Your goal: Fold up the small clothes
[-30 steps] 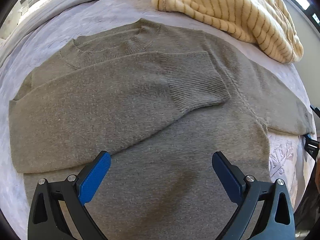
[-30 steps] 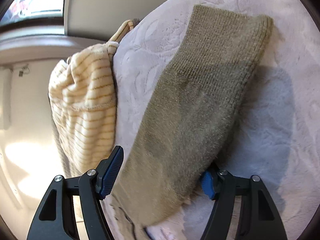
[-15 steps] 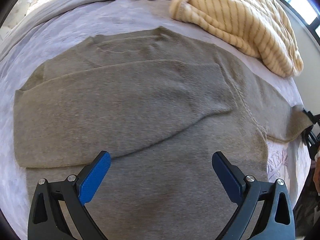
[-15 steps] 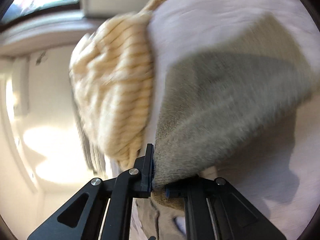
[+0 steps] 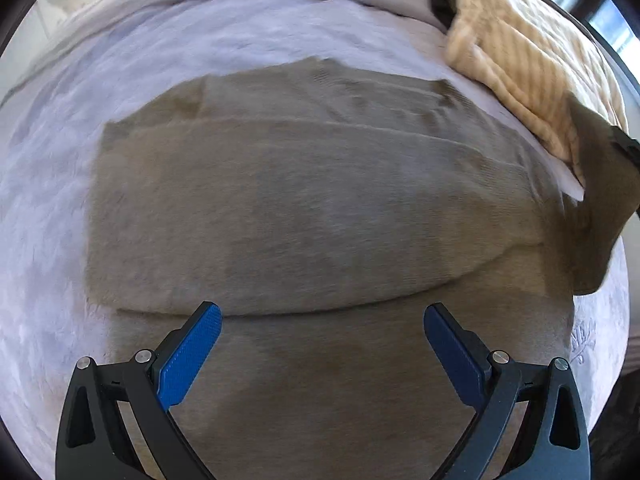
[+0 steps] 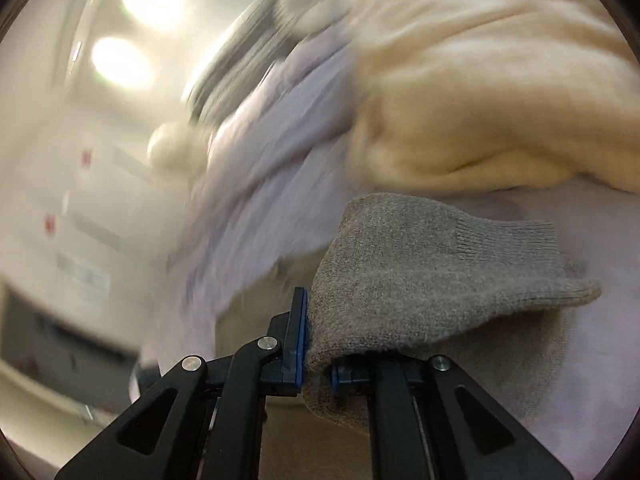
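Over pale bedding, right gripper [image 6: 318, 360] apparently pinches sweater sleeve [image 6: 432, 280].

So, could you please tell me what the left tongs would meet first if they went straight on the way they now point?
Most likely the grey sweater: the open left tongs point steeply down at its body, just below the folded-over sleeve. Nothing shows in between, though depth is unclear.

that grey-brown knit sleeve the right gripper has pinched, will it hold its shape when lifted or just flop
Probably flops: the sleeve already sags over the right gripper, its ribbed cuff drooping sideways. It looks light for its bulk, since a thin pinch of knit carries it. Slipping seems unlikely, because the fuzzy knit is clamped between the pads, though the rest of the sweater may drag along.
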Demonstrator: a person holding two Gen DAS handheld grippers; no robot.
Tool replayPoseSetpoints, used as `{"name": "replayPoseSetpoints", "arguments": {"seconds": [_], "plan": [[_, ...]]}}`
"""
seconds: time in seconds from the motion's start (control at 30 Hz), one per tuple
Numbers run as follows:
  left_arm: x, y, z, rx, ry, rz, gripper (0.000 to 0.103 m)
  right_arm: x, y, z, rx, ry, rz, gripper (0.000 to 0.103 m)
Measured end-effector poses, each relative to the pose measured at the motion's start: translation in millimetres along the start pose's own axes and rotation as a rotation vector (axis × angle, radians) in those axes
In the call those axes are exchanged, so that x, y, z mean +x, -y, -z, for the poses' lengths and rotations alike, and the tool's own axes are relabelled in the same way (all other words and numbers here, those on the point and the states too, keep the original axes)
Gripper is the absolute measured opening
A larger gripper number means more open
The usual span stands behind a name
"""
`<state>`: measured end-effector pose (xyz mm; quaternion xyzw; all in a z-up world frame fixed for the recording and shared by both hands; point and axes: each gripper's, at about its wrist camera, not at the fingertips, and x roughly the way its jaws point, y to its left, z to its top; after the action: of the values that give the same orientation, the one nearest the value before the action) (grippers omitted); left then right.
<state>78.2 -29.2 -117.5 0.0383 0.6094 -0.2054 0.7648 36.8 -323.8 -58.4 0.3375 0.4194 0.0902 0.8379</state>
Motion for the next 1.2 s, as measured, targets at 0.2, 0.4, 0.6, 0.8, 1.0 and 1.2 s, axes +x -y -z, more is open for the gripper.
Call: {"name": "replayPoseSetpoints", "arguments": {"seconds": [0.2, 0.4, 0.6, 0.8, 1.0, 1.2], "plan": [[-5, -44, 7, -0.100, 0.025, -0.015, 0.101, 84, -7, 48, -0.007, -0.247, 0.135, 0.019], [-18, -71, 9, -0.120, 0.081, -0.030, 0.101, 58, 26, 55, 0.220, -0.148, 0.096, 0.064], [-28, -88, 4, -0.160, 0.127, 0.004, 0.101, 42, 48, 41, 0.391, 0.001, 0.154, 0.007], [-34, -105, -4, -0.211, 0.160, 0.093, 0.101, 92, -60, 40, -0.143, -0.102, 0.209, 0.007], [-28, -117, -7, -0.271, 0.156, 0.110, 0.101, 155, -111, 92, -0.441, -0.330, 0.297, 0.016], [-21, -114, -9, -0.261, 0.136, 0.149, 0.101, 125, -90, 105, -0.356, -0.356, 0.262, 0.052]]}}
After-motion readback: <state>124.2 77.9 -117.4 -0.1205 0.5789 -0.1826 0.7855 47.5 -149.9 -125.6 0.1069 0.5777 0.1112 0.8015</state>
